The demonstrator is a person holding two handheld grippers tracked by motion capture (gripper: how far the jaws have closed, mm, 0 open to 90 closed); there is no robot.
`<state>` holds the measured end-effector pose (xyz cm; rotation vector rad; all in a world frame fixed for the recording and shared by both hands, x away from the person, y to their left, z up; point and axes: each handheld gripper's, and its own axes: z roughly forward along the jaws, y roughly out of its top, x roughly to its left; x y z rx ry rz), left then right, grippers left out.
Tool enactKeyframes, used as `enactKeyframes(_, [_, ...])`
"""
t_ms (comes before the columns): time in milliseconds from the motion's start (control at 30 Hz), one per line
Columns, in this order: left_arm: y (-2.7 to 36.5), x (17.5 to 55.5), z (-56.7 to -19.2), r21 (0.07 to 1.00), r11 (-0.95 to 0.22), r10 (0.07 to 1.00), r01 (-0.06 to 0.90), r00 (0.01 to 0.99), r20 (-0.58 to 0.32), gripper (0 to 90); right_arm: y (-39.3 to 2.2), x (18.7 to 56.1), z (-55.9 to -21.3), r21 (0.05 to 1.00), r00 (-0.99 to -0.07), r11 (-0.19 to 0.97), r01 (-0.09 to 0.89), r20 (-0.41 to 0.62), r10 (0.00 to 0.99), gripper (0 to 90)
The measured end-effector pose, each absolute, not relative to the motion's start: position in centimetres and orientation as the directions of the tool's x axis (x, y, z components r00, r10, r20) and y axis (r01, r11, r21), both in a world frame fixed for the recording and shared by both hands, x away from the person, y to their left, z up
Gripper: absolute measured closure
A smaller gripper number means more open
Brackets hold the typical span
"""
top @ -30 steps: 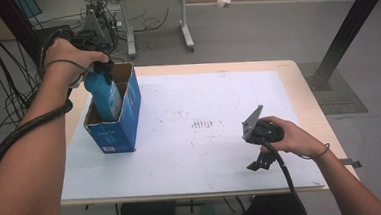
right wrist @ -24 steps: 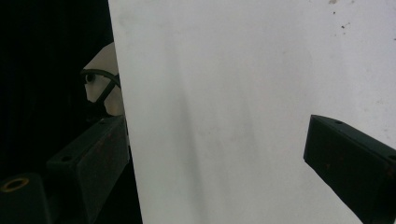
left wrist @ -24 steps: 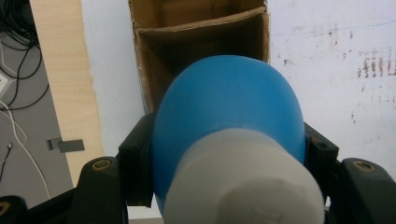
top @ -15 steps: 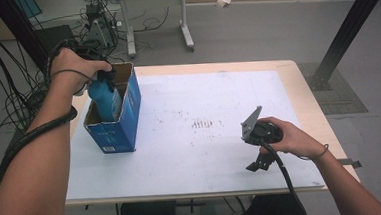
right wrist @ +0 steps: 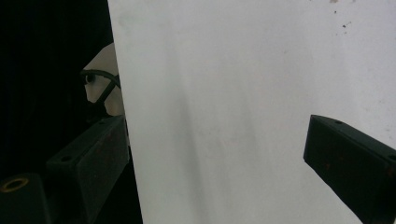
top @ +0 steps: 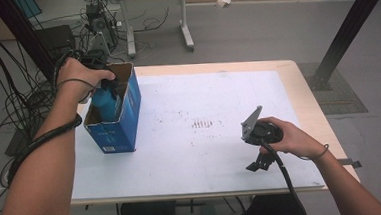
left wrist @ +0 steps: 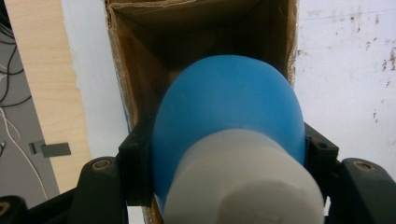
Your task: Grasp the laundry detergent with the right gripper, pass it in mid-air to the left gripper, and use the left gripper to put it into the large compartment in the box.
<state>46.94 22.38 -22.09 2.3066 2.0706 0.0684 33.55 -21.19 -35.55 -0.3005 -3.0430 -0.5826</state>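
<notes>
Blue bottle (left wrist: 229, 116): rounded, matte blue body w/ a white cylindrical cap (left wrist: 243, 182) at the end nearest the left gripper view's camera. Body is wider than the cap; surface plain, no label visible.

Position: bottle sits partly inside the open-top blue cardboard box (top: 113, 129), cap end up, approx. half its body below the box rim in the high view. Box interior is bare brown card. Box stands at the left end of the white table (top: 196, 152).

Left gripper (top: 108, 87): the 2 jaws pinch the bottle by its body, 1 on each side, just below the cap; pads pressed against the blue surface.

Right gripper (top: 258, 162): held low over the right part of the table, near its front edge; jaws spread apart, nothing between them.

Change vs. 1 s ago: left hand (top: 79, 76) and bottle are lower, bottle deeper in the box. Right hand (top: 293, 139) unchanged. Box unmoved.
</notes>
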Motion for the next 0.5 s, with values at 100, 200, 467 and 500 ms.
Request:
enactKeyframes(100, [22.3,47.0,-22.4,0.057,-0.109,0.994,0.992,0.109,0.007,37.5,-21.2,33.5,-35.6,0.361,-0.981,0.912,0.196,0.066,0.185,6.5])
enactKeyframes(200, [22.4,47.0,-22.8,0.056,-0.109,0.994,0.992,0.109,0.005,37.5,-21.3,33.5,-35.6,0.362,-0.98,0.911,0.197,0.066,0.185,6.6])
enactKeyframes(467, [22.3,47.1,-23.9,0.047,-0.11,0.994,0.993,0.11,-0.001,37.5,-21.3,33.6,-35.6,0.359,-0.981,0.913,0.192,0.061,0.182,6.6])
enactKeyframes(500, [22.3,47.1,-24.0,0.048,-0.108,0.994,0.993,0.108,-0.001,37.5,-21.3,33.7,-35.6,0.358,-0.981,0.914,0.193,0.061,0.184,6.6])
